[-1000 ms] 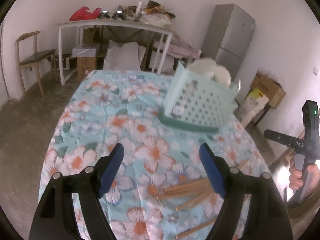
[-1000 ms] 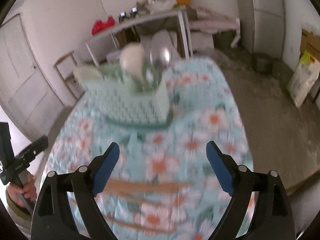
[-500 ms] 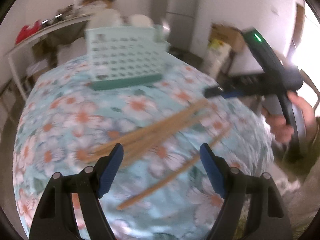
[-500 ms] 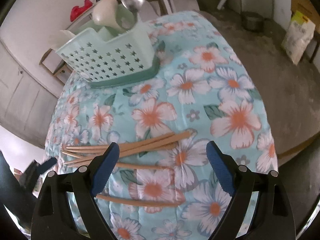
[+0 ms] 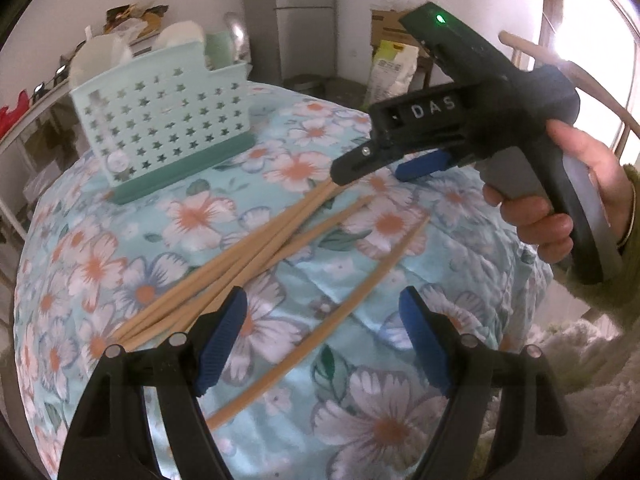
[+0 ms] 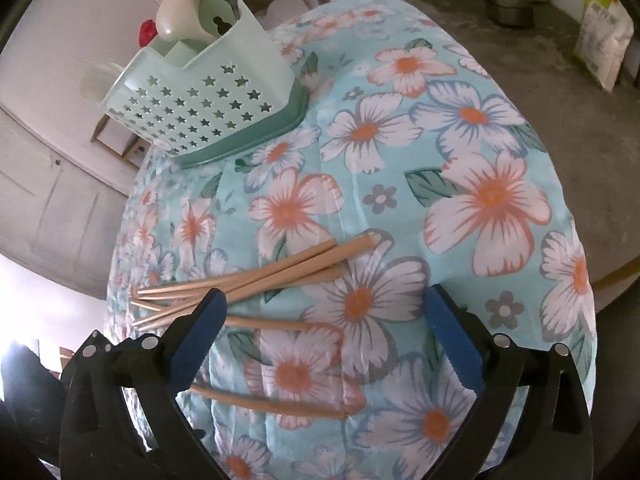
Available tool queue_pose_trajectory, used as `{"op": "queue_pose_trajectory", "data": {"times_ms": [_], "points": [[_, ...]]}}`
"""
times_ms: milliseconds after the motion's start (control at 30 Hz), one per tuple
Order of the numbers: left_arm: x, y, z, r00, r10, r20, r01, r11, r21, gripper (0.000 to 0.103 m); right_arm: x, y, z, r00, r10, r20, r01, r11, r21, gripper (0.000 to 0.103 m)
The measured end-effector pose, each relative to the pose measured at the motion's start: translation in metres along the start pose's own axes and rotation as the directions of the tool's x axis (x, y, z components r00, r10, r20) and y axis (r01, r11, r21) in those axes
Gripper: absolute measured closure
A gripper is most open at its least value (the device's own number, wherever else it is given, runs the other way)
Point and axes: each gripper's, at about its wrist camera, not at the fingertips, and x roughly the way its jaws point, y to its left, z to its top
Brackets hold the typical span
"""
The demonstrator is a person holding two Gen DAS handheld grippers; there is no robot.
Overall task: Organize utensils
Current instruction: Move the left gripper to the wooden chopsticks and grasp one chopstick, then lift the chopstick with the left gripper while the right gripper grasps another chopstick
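Observation:
Several wooden chopsticks (image 5: 256, 248) lie loose on the flowered tablecloth; they also show in the right wrist view (image 6: 256, 280). A mint-green utensil caddy with star holes (image 5: 164, 120) stands behind them, holding spoons and ladles; it shows in the right wrist view too (image 6: 208, 100). My left gripper (image 5: 322, 340) is open and empty, low over one separate chopstick (image 5: 320, 320). My right gripper (image 6: 326, 336) is open and empty above the thick chopstick ends. In the left wrist view the right gripper (image 5: 372, 166) hovers over the far ends of the chopsticks.
The round table (image 6: 500, 128) has a light-blue flowered cloth, and its edge drops off close on the right. A grey fridge (image 5: 304, 20), boxes and a bag (image 5: 394, 68) stand behind. A concrete floor (image 6: 580, 92) lies beyond the table.
Both grippers have swung toward the chopsticks and come lower. The right gripper has moved closer over the chopsticks' far ends. The chopsticks and caddy have not moved.

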Motion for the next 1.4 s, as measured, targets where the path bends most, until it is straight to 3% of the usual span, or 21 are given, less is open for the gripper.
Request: {"op": "queue_pose_trajectory", "data": {"times_ms": [233,500,667,867,1033,1167,1400], "points": [[0.013,-0.017,0.007,1.000,0.000,-0.017,0.003,0.988,0.156,0.037,-0.007,-0.014,0.004,0.999,0.053,-0.008,-0.052,0.998,0.044,0.008],[0.028,-0.031,0.014,0.997,-0.023,-0.076,0.043,0.963,0.267,0.065,-0.012,-0.025,0.007,0.996,0.093,-0.016,-0.091,0.992,0.090,0.008],[0.042,-0.031,0.023,0.991,-0.049,-0.127,0.086,0.950,0.300,0.067,-0.014,-0.024,0.007,0.997,0.073,-0.022,-0.071,0.993,0.093,0.008],[0.058,-0.023,0.041,0.979,-0.099,-0.179,0.146,0.952,0.269,0.070,-0.006,-0.015,0.006,0.997,0.072,-0.024,-0.069,0.992,0.102,0.008],[0.061,-0.027,0.047,0.975,-0.110,-0.191,0.162,0.944,0.286,0.087,-0.006,-0.018,0.007,0.995,0.094,-0.023,-0.090,0.988,0.126,0.008],[0.061,-0.030,0.050,0.977,-0.100,-0.188,0.148,0.953,0.264,0.096,-0.008,-0.021,0.007,0.995,0.097,-0.024,-0.093,0.987,0.130,0.008],[0.032,-0.005,0.033,0.980,-0.108,-0.168,0.133,0.981,0.140,0.097,-0.010,-0.022,0.006,0.995,0.095,-0.012,-0.093,0.988,0.127,0.008]]}}
